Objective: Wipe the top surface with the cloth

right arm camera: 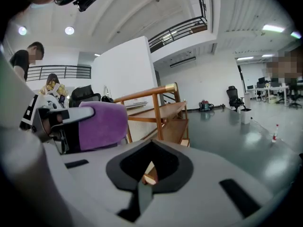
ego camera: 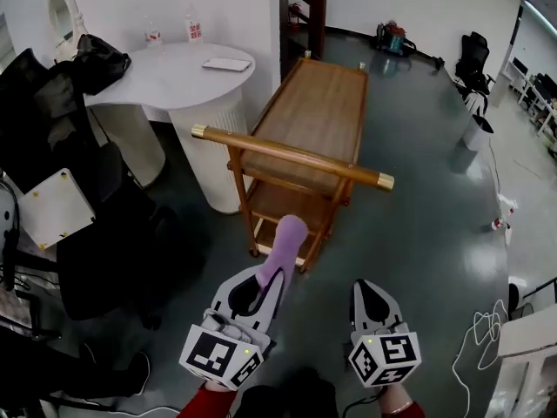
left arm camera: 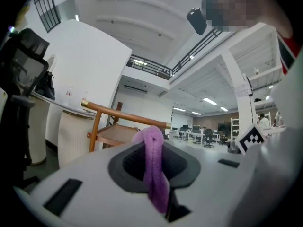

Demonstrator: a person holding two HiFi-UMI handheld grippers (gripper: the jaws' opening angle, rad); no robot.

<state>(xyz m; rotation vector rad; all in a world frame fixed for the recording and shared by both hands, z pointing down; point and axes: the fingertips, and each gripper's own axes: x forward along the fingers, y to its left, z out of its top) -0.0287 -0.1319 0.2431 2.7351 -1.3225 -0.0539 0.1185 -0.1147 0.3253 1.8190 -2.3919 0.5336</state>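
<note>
my left gripper (ego camera: 264,279) is clenched on the purple cloth (ego camera: 286,240), in the air near the wooden cart (ego camera: 318,111), not touching its top; my right gripper (ego camera: 369,291) is closed on nothing.

Count: 1 wooden cart (ego camera: 318,111), 1 purple cloth (ego camera: 287,240), 2 grippers (left gripper (ego camera: 271,277), right gripper (ego camera: 367,291)), 1 white table (ego camera: 148,75), 2 bottles (ego camera: 153,35) and 1 flat pad (ego camera: 226,64) on it.
</note>
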